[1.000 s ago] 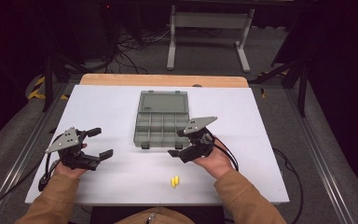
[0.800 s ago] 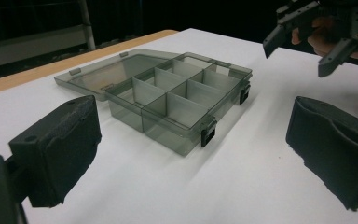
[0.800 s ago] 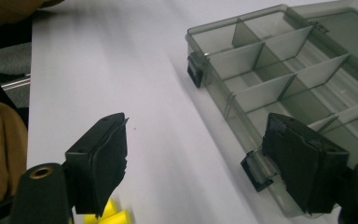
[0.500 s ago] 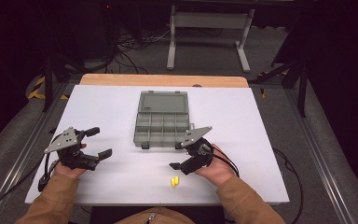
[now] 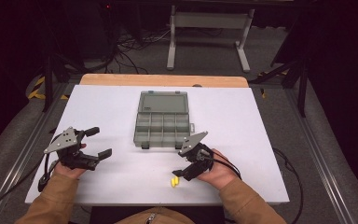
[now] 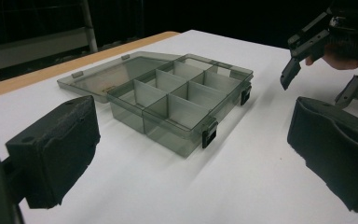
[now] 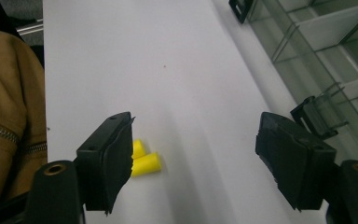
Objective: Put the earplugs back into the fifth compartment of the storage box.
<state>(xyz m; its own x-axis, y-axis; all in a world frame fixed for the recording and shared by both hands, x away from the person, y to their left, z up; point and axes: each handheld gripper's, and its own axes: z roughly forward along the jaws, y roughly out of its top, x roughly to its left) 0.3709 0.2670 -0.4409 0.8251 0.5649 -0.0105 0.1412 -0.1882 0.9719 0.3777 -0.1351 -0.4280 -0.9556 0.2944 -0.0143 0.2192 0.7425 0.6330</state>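
The right tongs, jaws apart and just closing in, hold nothing; two yellow earplugs lie on the bench beside one jaw. Likely soft, light foam: pinch one gently across its middle. The left tongs rest open, empty.

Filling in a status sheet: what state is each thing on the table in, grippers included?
Compartment box: lid open, laid flat; compartments look empty.
Yellow earplugs: two, lying loose on the table.
Left gripper: open, holding nothing.
Right gripper: open, closing in, earplugs beside one jaw.
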